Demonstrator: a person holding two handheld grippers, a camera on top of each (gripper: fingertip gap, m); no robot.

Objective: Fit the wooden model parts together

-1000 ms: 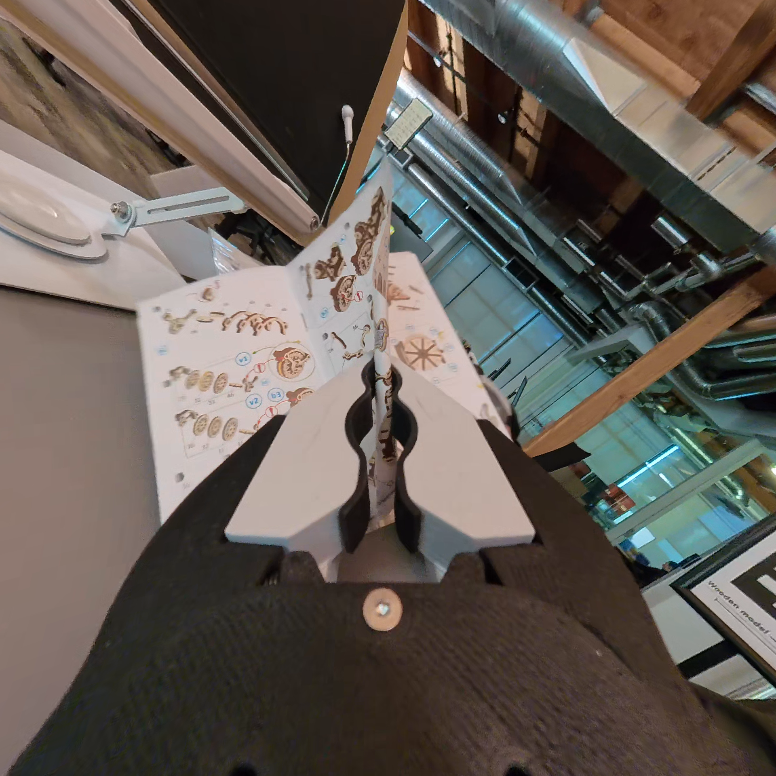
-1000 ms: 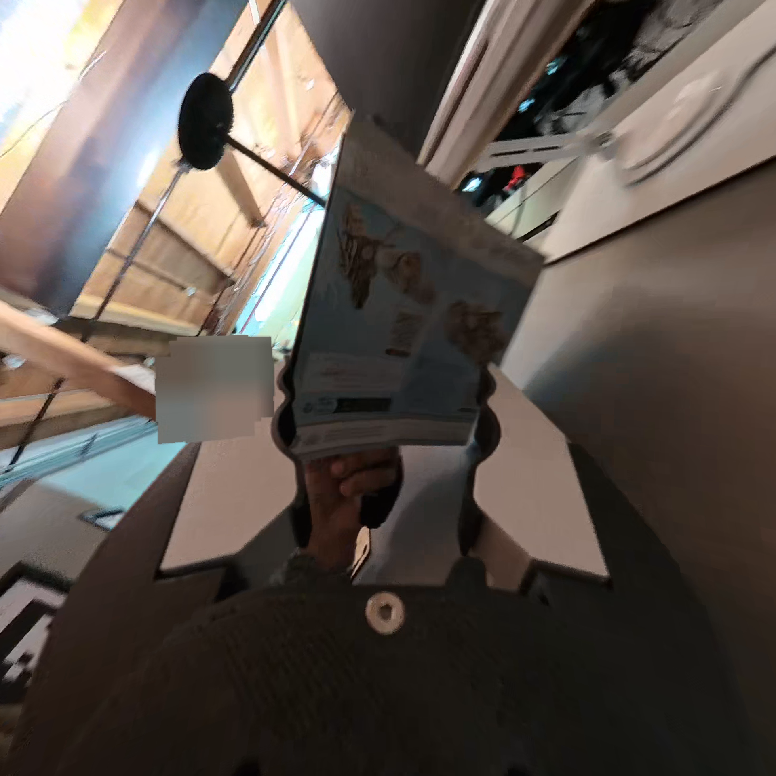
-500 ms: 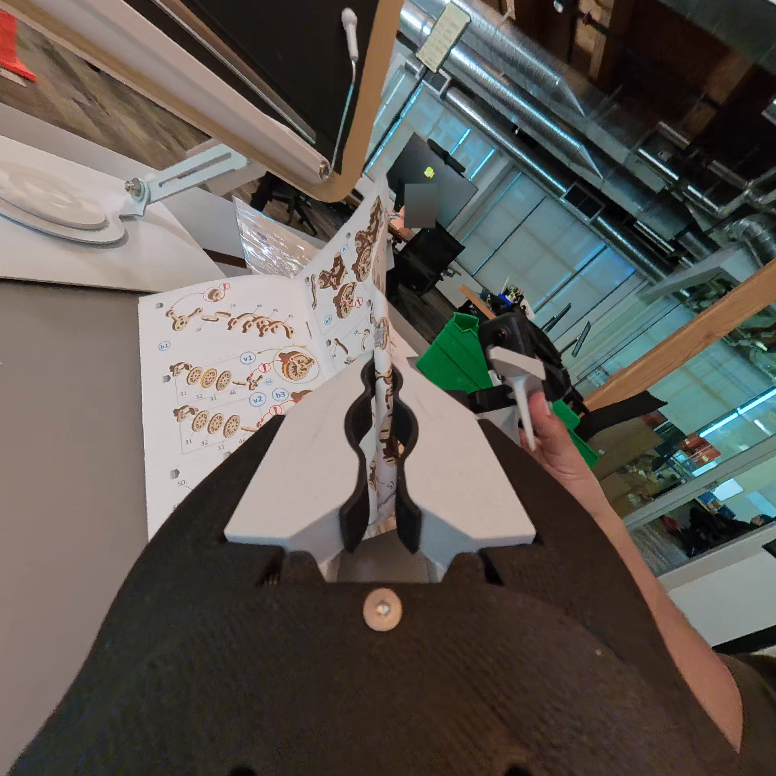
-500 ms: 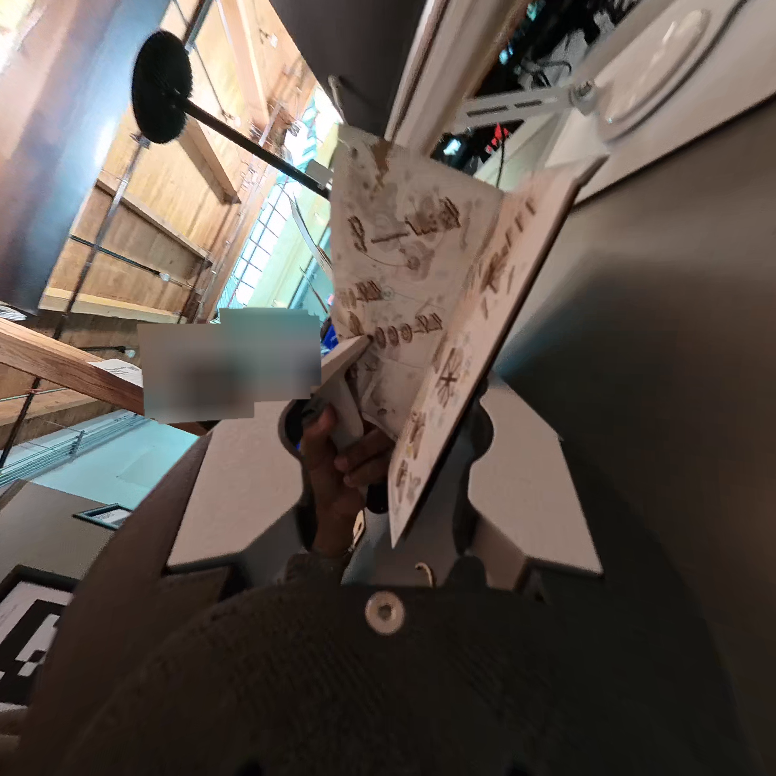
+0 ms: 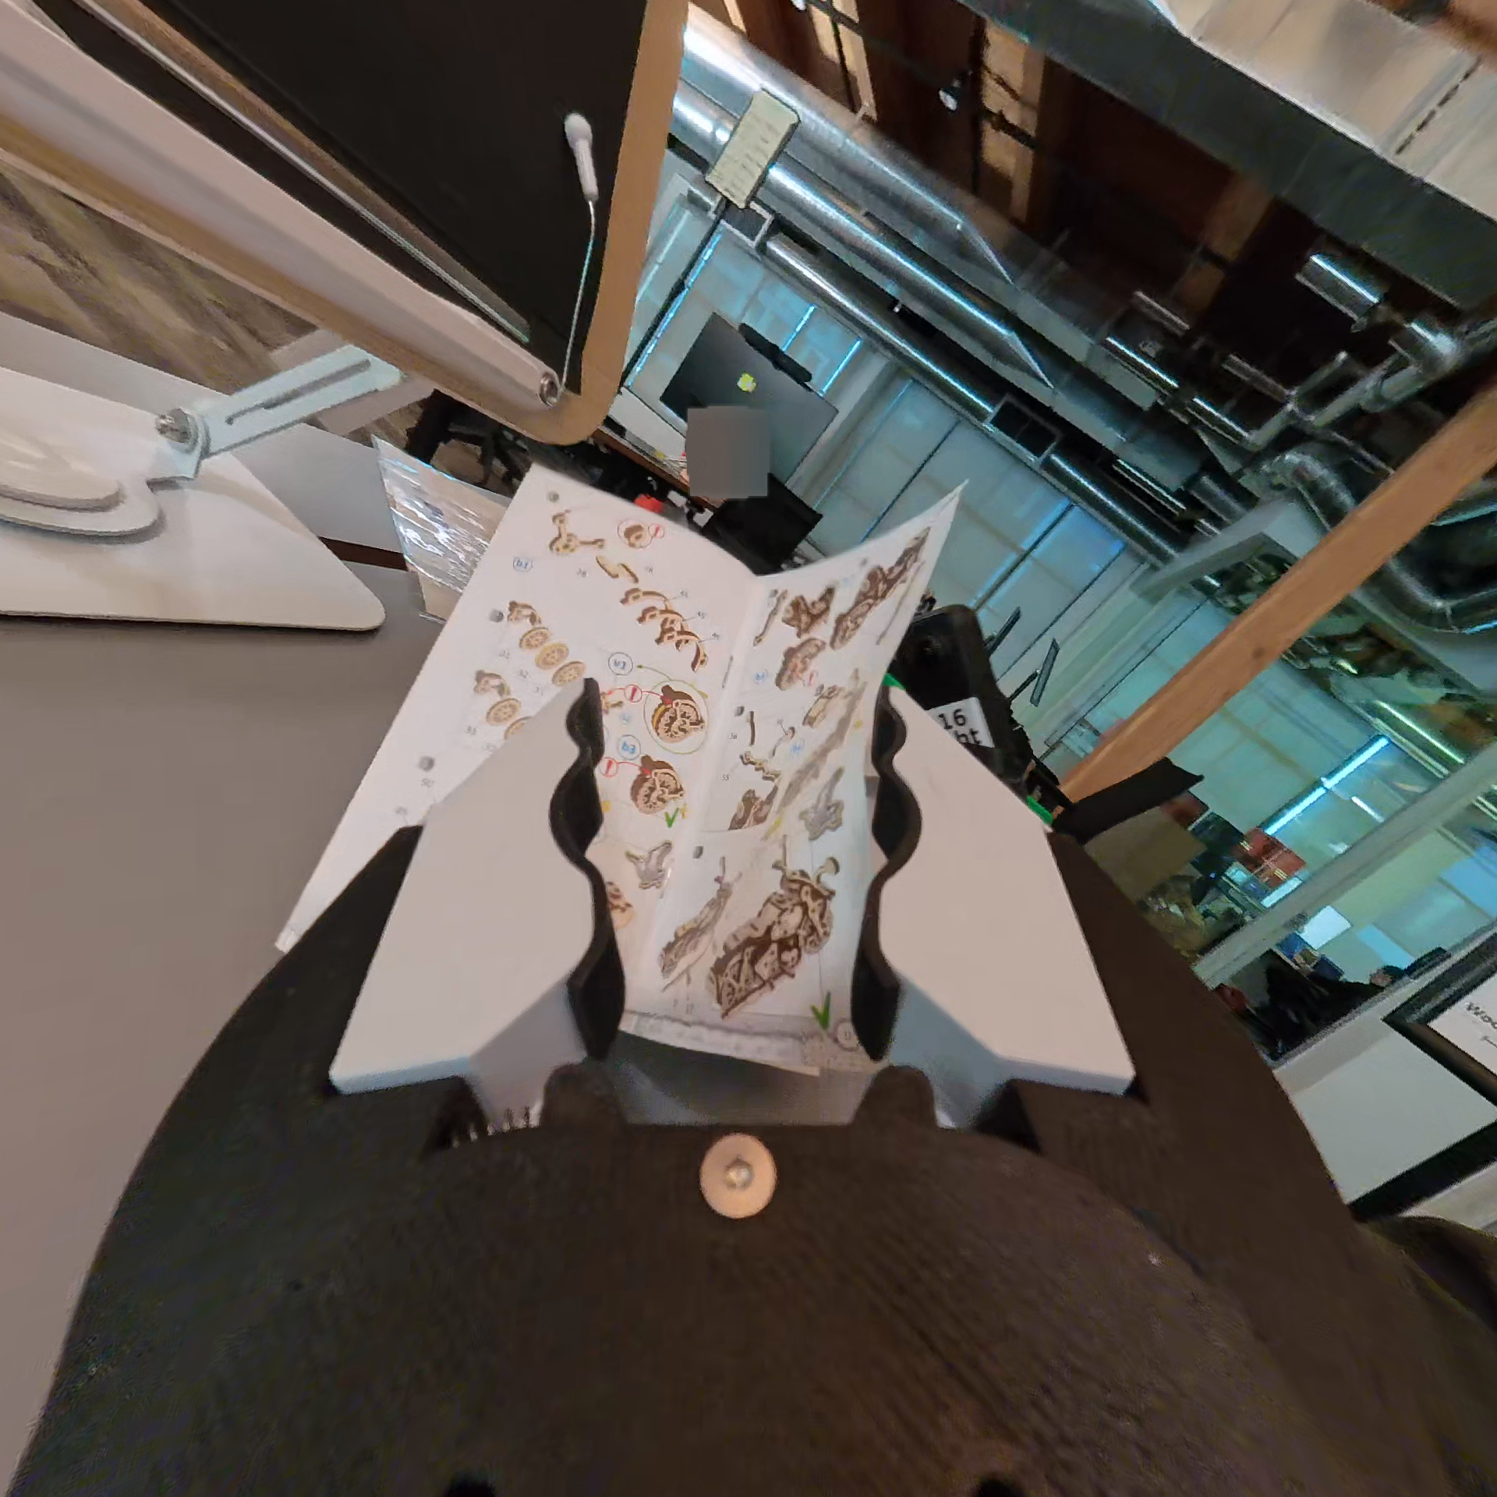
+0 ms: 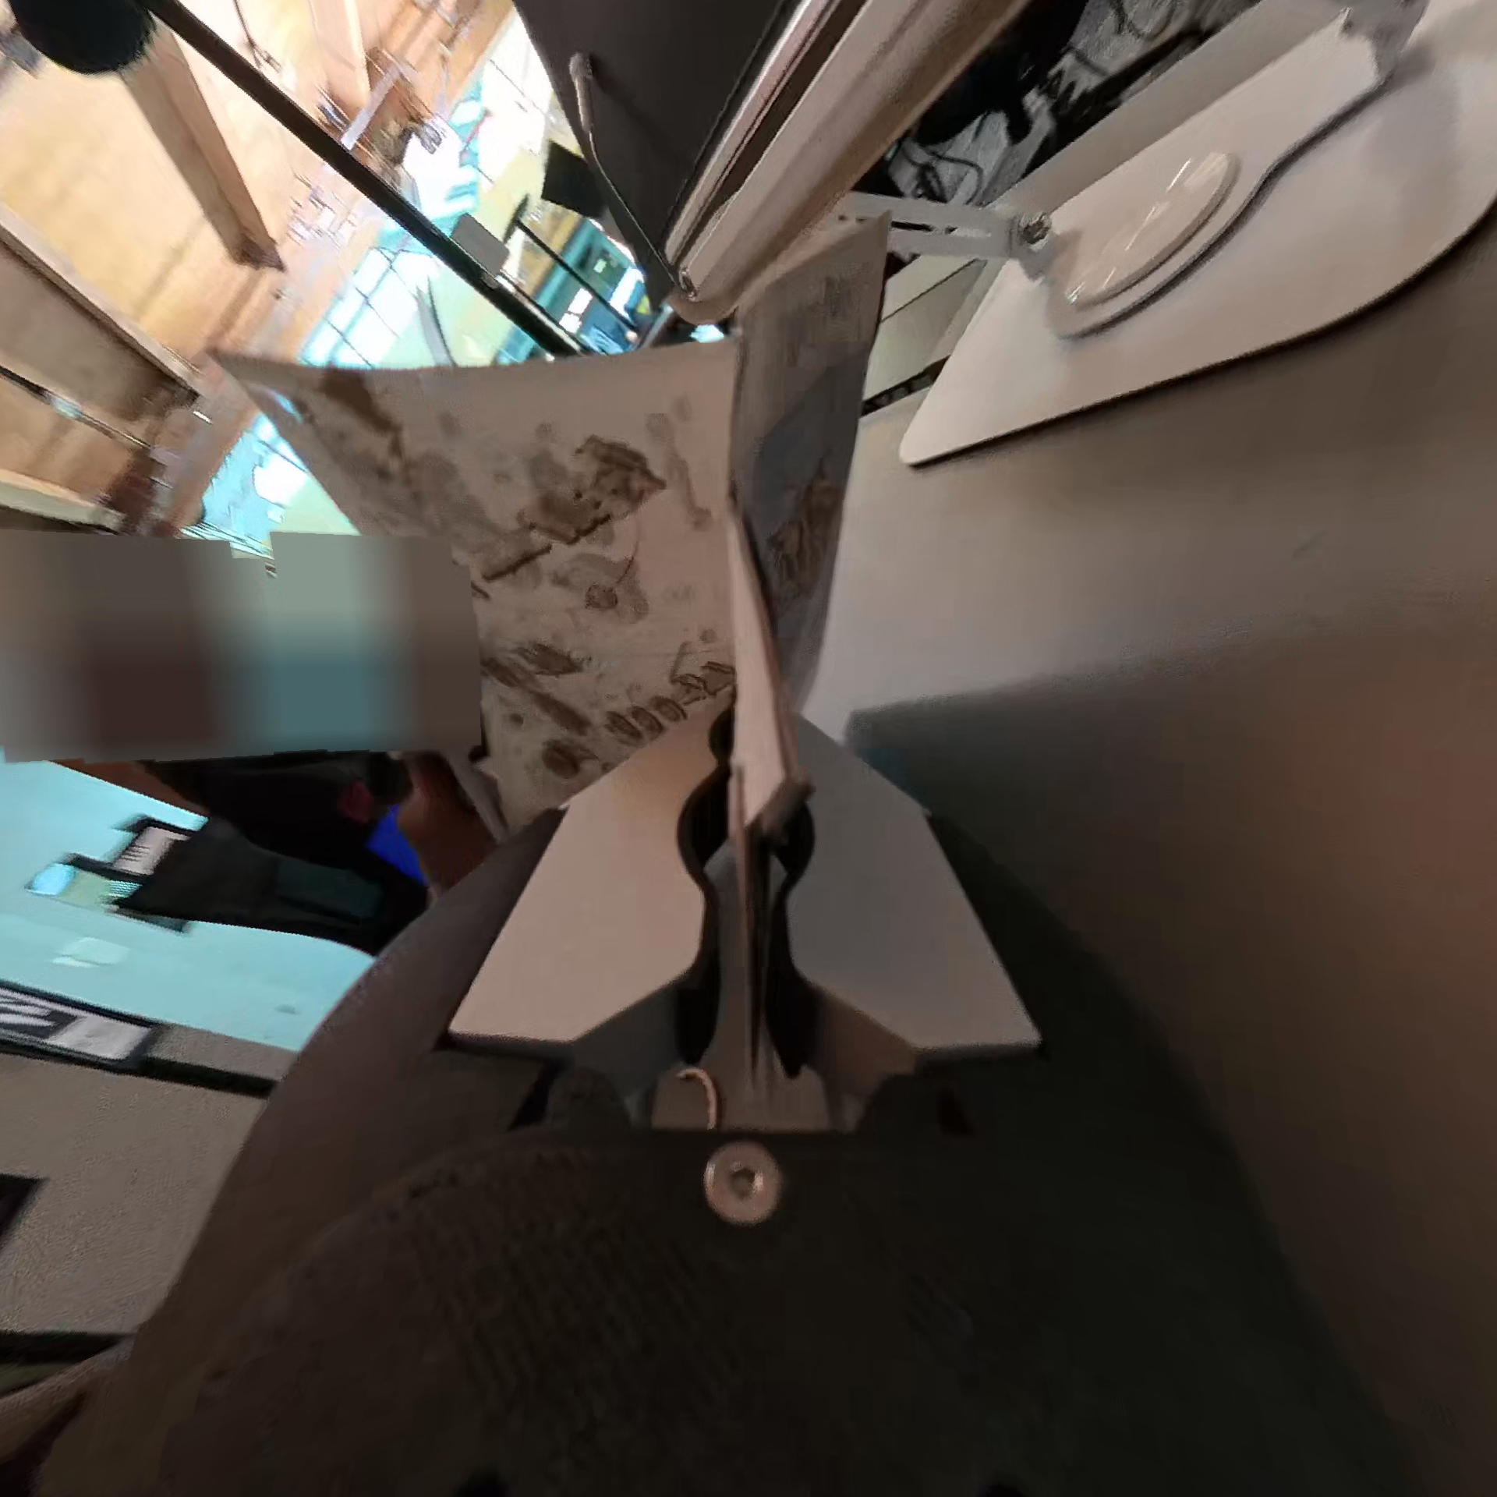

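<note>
The left wrist view gave the clear reading of the instruction booklet (image 5: 697, 778): it lay spread open, printed pages with brown part drawings facing the camera, its lower edge sitting down in the gap of the left gripper (image 5: 733, 705). That gripper's jaws were released, spread wide to either side of the pages, and the padded fingers (image 5: 583, 810) did not press on the paper. At about 2 o'clock from the booklet, just behind its curled right page, the black body of the right gripper (image 5: 960, 680) showed with a white label on it.

The right wrist view showed what the left could not: the right gripper (image 6: 757, 745) was clenched on the booklet (image 6: 567, 567), pinching a stack of pages edge-on between its pads (image 6: 798, 834), with the rest fanned out toward 10 o'clock. This view was blurred, so the drawings were only brown smears. No loose wooden model parts could be made out in either view.

The grey table (image 5: 162, 769) spread out at 9 o'clock in the left view, with a white base plate (image 5: 202, 559) and a slotted metal bracket (image 5: 267, 405) at 10 o'clock. A dark board with a wooden edge (image 5: 405, 121) hung over the scene at 11 o'clock. Silver ducts (image 5: 891, 202) ran across the ceiling at 1 o'clock, and a slanting wooden beam (image 5: 1296, 591) crossed at 3 o'clock. The open booklet hid most of what lay beyond the fingers in both views.
</note>
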